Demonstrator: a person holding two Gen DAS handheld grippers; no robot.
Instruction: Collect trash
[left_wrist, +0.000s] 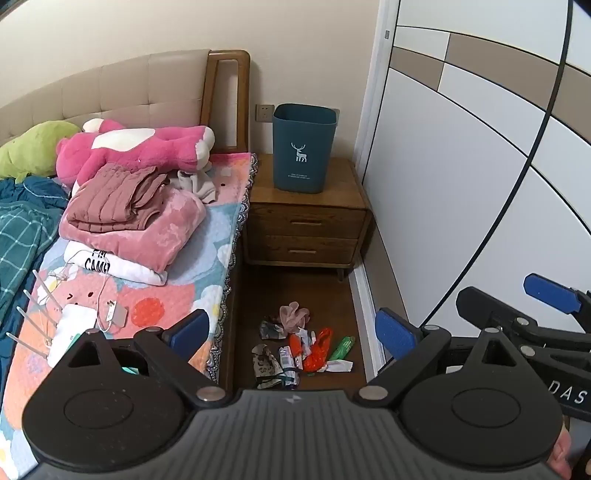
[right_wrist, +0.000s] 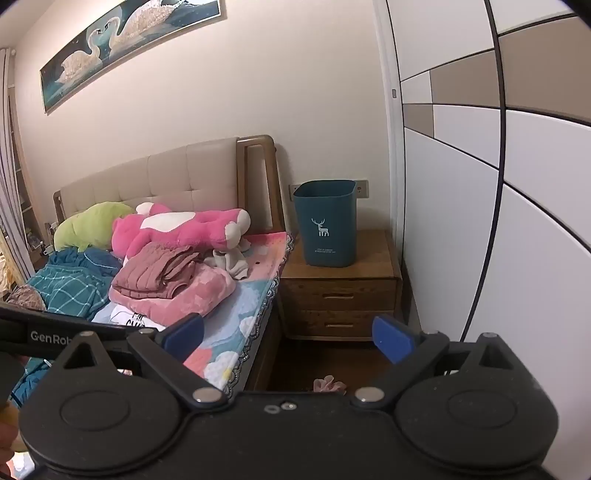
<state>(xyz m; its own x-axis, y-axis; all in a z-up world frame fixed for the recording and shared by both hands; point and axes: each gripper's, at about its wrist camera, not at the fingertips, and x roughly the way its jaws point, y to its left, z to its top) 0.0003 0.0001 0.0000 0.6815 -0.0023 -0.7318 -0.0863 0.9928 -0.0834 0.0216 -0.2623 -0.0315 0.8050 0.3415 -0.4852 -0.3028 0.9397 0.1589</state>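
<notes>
Both claws empty, fingers spread wide, nothing between the pads

Left gripper (left_wrist: 291, 328): trash pile (left_wrist: 301, 349) sits on the floor right in the gap between its fingers, roughly 6 o'clock from frame centre in the left wrist view, well below the claw, not touching. Right gripper (right_wrist: 288, 338) barely sees it: only the pink scrunched cloth (right_wrist: 328, 384) peeks over its body at 6 o'clock. From the left view the right gripper also shows at 4 o'clock, out toward the wardrobe (left_wrist: 461, 184). My read: left hand is better lined up for the first pick

Pile contents near to far: dark crumpled wrapper (left_wrist: 264, 363), rolled foil packet (left_wrist: 286, 360), orange plastic bag (left_wrist: 317, 350), green wrapper (left_wrist: 342, 347), white paper scrap (left_wrist: 338, 365); the pink cloth lies at the far edge. Green wrapper's long axis runs about 1 to 7 o'clock; foil packet about 12 to 6. Straight-down approach with fingers across those axes looks workable. Loose thin film, may slip or come up as a clump

Floor strip is narrow: bed (left_wrist: 207, 236) edge at 9 o'clock of the pile, wardrobe base at 3 o'clock. Clearance risk on both sides

Farther out: nightstand (left_wrist: 306, 229) at 12 o'clock from the pile, blue bin (left_wrist: 303, 147) upright on top of it, against the wall. So drop target is up and forward from the pile, well apart. Nothing collected yet as far as I can judge; inside of the bin is not visible
</notes>
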